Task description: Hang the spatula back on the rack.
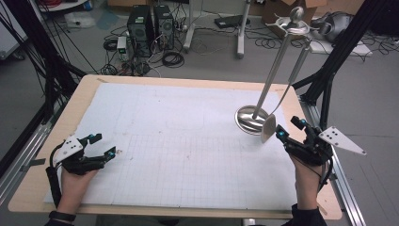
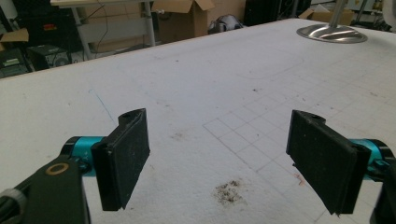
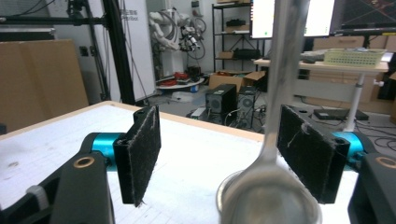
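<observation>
Noting my right gripper (image 1: pixel 291 129) fingers spread wide around the spoon (image 3: pixel 268 196), unclamped; it hangs upright from the stand (image 1: pixel 251 118). Left gripper (image 1: pixel 104 145) gapes, empty, well apart.

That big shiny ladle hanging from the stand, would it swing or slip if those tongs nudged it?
The ladle hangs from the top of the stand, so a nudge would probably set it swinging. Its polished metal looks slippery and stiff. The right tongs are open around its handle, not pressing.
</observation>
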`<action>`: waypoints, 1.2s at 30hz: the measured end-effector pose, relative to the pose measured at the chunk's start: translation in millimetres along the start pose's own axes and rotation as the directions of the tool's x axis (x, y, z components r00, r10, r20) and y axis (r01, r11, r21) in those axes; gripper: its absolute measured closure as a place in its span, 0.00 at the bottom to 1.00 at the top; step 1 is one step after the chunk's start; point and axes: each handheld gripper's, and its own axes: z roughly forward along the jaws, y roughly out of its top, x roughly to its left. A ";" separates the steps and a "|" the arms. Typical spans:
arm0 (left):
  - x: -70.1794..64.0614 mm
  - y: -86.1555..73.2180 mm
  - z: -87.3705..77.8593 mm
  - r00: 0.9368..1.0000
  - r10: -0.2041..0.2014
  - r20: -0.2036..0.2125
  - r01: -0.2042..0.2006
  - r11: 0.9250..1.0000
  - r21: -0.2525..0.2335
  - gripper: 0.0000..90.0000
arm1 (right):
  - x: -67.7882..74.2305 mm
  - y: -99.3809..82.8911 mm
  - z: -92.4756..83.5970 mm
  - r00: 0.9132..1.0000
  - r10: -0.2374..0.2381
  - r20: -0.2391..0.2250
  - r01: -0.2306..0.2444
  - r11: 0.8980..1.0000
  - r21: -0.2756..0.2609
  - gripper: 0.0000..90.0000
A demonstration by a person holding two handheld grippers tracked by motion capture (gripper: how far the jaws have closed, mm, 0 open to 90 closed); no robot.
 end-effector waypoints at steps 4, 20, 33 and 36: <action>-0.1 -0.1 0.0 1.000 -0.002 0.001 0.002 1.000 0.000 0.24 | 5.9 -9.6 3.0 1.000 -0.004 -0.020 0.004 1.000 0.018 0.32; 0.3 0.2 0.6 1.000 -0.002 0.000 0.002 1.000 0.006 0.24 | 23.6 -54.0 22.7 0.996 0.000 -0.084 0.012 0.991 0.137 0.30; 0.3 0.5 1.8 1.000 0.000 0.002 0.000 1.000 0.016 0.23 | 32.7 -86.6 39.0 0.993 0.008 -0.116 0.018 0.974 0.226 0.29; 0.2 0.5 1.8 1.000 -0.001 0.002 0.001 1.000 0.015 0.23 | 33.4 -94.0 42.0 0.993 0.010 -0.114 0.018 0.969 0.246 0.29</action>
